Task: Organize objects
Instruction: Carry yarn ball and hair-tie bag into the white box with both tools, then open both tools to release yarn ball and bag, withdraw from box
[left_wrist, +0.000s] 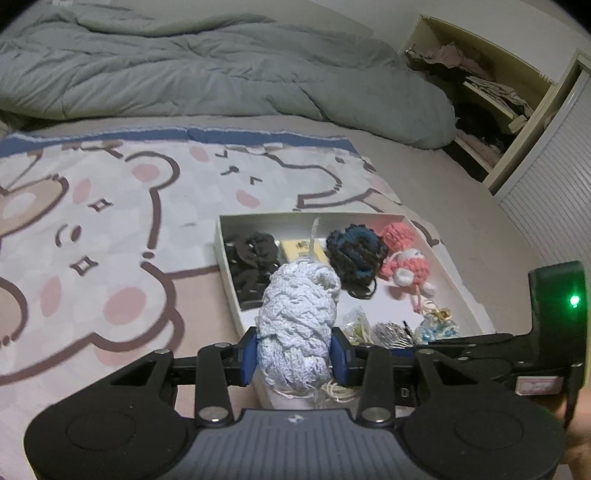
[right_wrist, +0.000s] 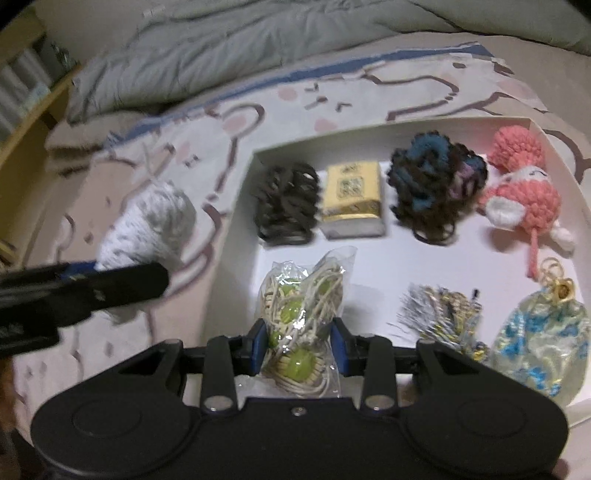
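Right now your left tongs (left_wrist: 293, 354) are clamped on a pale lavender-white crochet bundle (left_wrist: 295, 314), both blue pads pressed into its sides, low in the middle of the left wrist view. In the right wrist view that same bundle sits at middle left of the frame, over the bear-print blanket (left_wrist: 92, 229) and just outside the left wall of the white box (right_wrist: 236, 206).

Your right tongs (right_wrist: 299, 345) are closed on a clear plastic bag of cream cord and green beads (right_wrist: 299, 306), the pads pinching it low in the centre of the frame, over the near left part of the box.

Inside the box, along the upper row from left to right: a black crochet piece (right_wrist: 286, 203), a yellow tissue pack (right_wrist: 351, 195), a dark blue-and-black yarn piece (right_wrist: 436, 181) and a pink crochet doll (right_wrist: 517, 184) (its thin pink tail trails downward). At lower right of the frame lie a silvery tasselled item (right_wrist: 439, 314) and a blue-patterned pouch with a gold clasp (right_wrist: 543, 343).

A grey-green duvet (left_wrist: 221, 74) is heaped across the top of both views, on the bed.
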